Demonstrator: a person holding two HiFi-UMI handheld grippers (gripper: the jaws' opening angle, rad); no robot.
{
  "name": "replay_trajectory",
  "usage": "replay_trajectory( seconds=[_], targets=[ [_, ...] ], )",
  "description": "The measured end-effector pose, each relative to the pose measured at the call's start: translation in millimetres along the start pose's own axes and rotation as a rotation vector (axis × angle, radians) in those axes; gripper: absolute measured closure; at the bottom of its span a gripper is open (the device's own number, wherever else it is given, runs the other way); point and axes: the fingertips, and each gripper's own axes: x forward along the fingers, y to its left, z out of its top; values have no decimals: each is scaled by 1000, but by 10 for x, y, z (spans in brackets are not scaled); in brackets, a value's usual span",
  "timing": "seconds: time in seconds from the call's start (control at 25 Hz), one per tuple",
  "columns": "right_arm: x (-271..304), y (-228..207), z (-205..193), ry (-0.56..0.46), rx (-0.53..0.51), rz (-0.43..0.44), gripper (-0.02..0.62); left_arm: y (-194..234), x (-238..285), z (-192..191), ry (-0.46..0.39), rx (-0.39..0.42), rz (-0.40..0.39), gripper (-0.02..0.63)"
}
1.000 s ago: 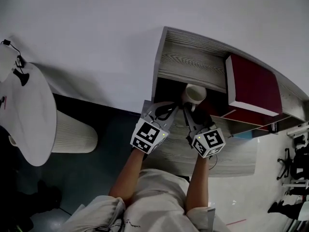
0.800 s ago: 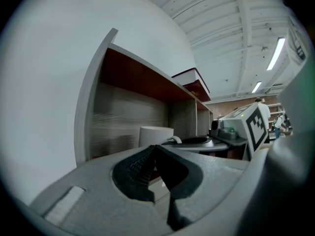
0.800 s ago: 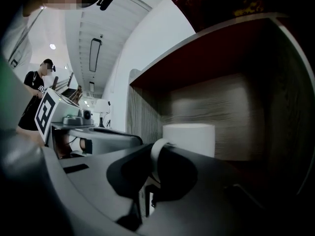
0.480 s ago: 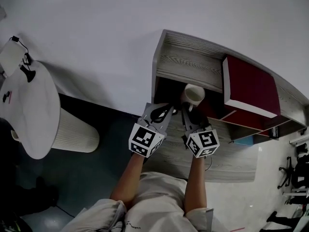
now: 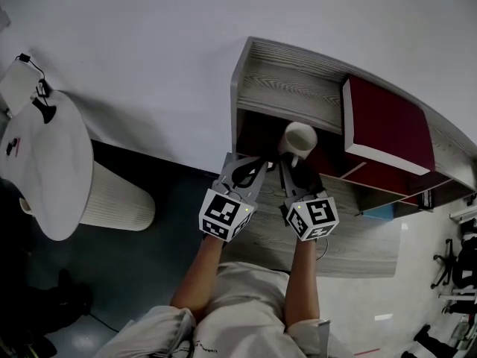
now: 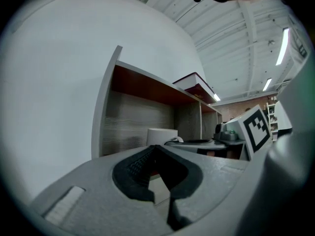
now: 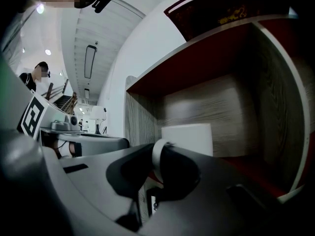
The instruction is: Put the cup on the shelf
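A white cup (image 5: 299, 139) stands upright at the mouth of the upper-left compartment of the grey wood shelf (image 5: 287, 88). My right gripper (image 5: 289, 166) is shut on the cup's handle (image 7: 157, 159), and the cup body (image 7: 187, 139) shows just beyond the jaws, over the dark red compartment floor. Whether the cup's base touches that floor I cannot tell. My left gripper (image 5: 250, 171) hovers beside the right one, a little left of the cup (image 6: 161, 136), shut with nothing between its pads (image 6: 140, 163).
A dark red box (image 5: 387, 129) lies on top of the shelf at the right. A grey wood desk surface (image 5: 350, 237) runs under both grippers. A round white table (image 5: 45, 174) on a ribbed base (image 5: 115, 203) stands to the left.
The right gripper has carried the cup slightly farther into the compartment. The left gripper has stayed alongside it, and both remain shut.
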Motion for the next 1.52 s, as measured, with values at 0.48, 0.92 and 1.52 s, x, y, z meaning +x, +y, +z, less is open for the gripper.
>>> replay_trajectory(
  seconds=[0.48,0.92,1.52],
  targets=[
    [-9,-89,8,7,-35,-52,540,-96,69,20,3,12,-34,595],
    [-21,-298,-4,46,-18,-184,518,-131,139,7,6,9,-63,595],
    [-172,-352,-42,59,-12,-150,515,-263,148,8,11,13,-78,595]
  ],
)
